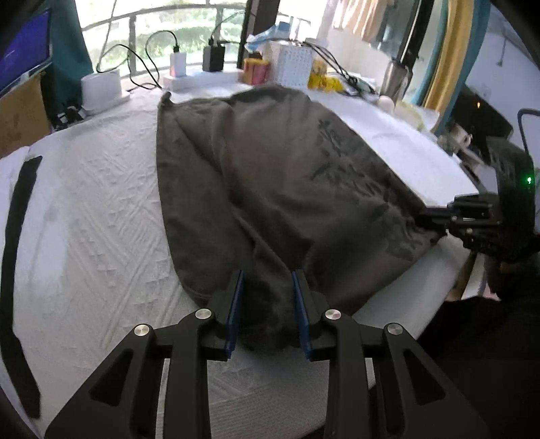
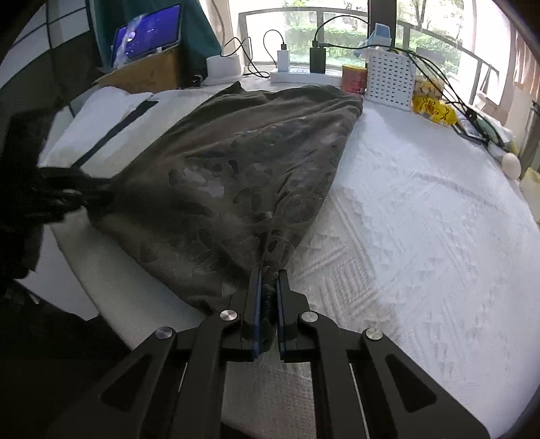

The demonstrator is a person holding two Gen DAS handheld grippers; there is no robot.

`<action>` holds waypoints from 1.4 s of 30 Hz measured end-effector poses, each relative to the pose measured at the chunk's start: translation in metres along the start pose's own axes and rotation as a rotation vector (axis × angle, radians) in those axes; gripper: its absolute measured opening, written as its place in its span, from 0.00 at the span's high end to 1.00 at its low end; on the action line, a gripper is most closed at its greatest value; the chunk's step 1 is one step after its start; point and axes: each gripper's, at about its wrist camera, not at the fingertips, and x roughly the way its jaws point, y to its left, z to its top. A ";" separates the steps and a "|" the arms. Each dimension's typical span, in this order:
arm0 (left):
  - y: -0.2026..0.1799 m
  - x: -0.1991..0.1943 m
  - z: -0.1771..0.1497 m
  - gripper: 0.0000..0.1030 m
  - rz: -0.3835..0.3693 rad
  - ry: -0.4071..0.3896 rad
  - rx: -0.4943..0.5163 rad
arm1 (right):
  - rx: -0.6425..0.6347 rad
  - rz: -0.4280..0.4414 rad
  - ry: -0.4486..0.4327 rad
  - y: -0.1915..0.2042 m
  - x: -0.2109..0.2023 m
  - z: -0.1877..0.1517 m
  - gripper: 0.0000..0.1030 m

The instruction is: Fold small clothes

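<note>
A dark olive-grey cotton garment with a faded printed pattern [image 1: 270,189] lies spread over a white quilted bed cover [image 1: 101,236], its far edge close to the clutter by the window and its near edge at the front rim of the bed. The left claw [image 1: 266,280] stands with its blue-padded fingers [image 1: 236,304] apart, a bunched fold of the garment's near hem lying between them; the pads do not appear to press on the cloth. The right claw [image 2: 269,280] is clamped tight on a gathered corner of the same garment, the fabric pinched into a narrow ridge between its blue pads and pulled into a taut cone toward it. From the left wrist view the right claw shows at the right edge, gripping the cloth's corner there. A white folded cloth with a black stripe [image 2: 101,125] lies on the bed beside the garment's left side. Along the window stand a white perforated plastic basket [image 2: 389,81], a red tin [image 2: 353,78], a white charger plug [image 2: 282,60] and a black power bank [image 2: 318,60] with cables, and a tablet with a lit screen [image 2: 146,30] on a cardboard box [image 2: 141,72].
</note>
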 end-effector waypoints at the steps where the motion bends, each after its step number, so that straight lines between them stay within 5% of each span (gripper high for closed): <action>1: 0.001 0.000 0.001 0.70 -0.002 0.002 -0.012 | 0.013 0.015 -0.001 -0.002 0.000 -0.001 0.92; 14: 0.013 -0.023 0.027 0.70 0.110 -0.100 -0.067 | 0.057 0.138 0.032 -0.011 -0.006 0.009 0.87; 19: 0.011 -0.013 0.044 0.70 0.118 -0.084 -0.065 | 0.053 0.153 0.025 -0.023 -0.008 0.017 0.63; 36: 0.030 0.024 0.120 0.70 0.147 -0.117 -0.024 | 0.107 0.096 -0.032 -0.058 0.004 0.064 0.61; 42: 0.043 0.060 0.153 0.70 0.187 -0.071 0.021 | 0.099 0.076 -0.048 -0.061 0.009 0.079 0.61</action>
